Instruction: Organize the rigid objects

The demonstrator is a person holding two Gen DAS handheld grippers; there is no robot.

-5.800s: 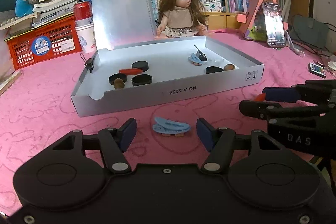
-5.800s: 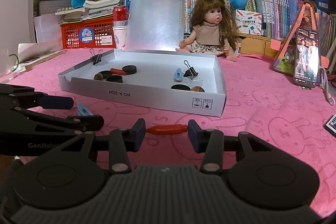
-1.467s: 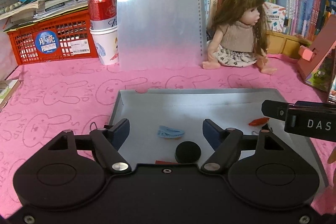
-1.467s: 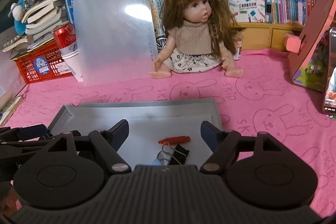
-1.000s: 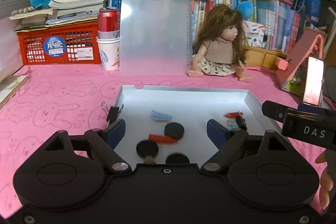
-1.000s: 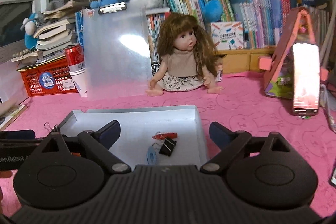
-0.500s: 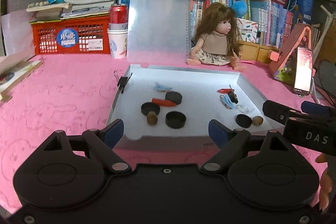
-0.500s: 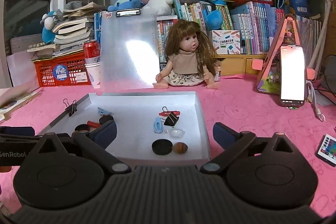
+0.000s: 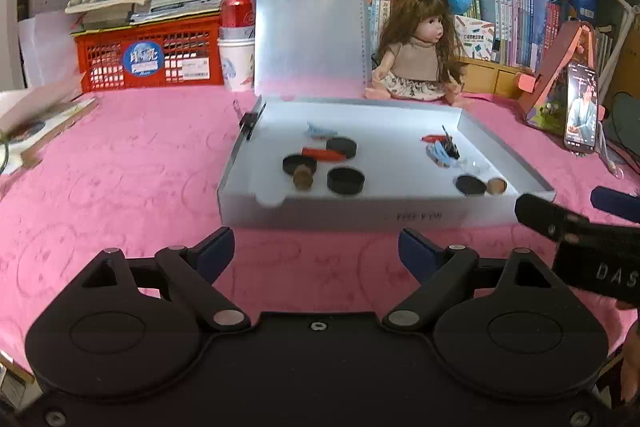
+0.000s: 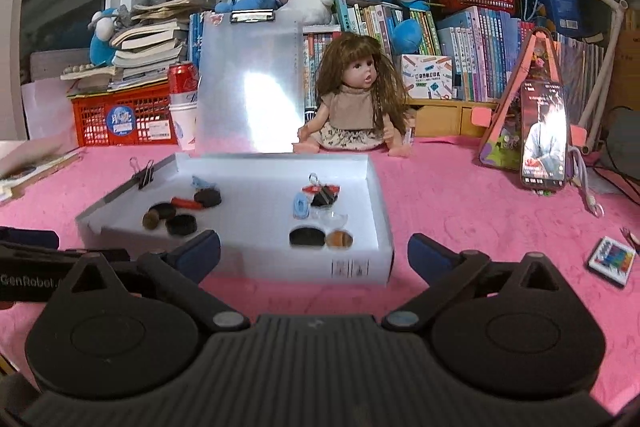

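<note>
The white tray (image 9: 400,217) is sitting on the pink cloth (image 9: 120,179), just beyond both grippers. The left gripper (image 9: 316,253) and right gripper (image 10: 314,251) are standing wide apart, holding nothing. Black discs (image 9: 345,180), red pieces (image 9: 322,154) and blue clips (image 10: 300,205) are lying inside.

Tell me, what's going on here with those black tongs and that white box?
A person is sorting small things into a shallow white box on a pink tablecloth, holding tongs in each hand. Right now both the left tongs and the right tongs are open, empty, and in front of the box. Inside lie two groups: black caps, a red piece and a blue clip on one side, a binder clip and other bits on the other.
</note>
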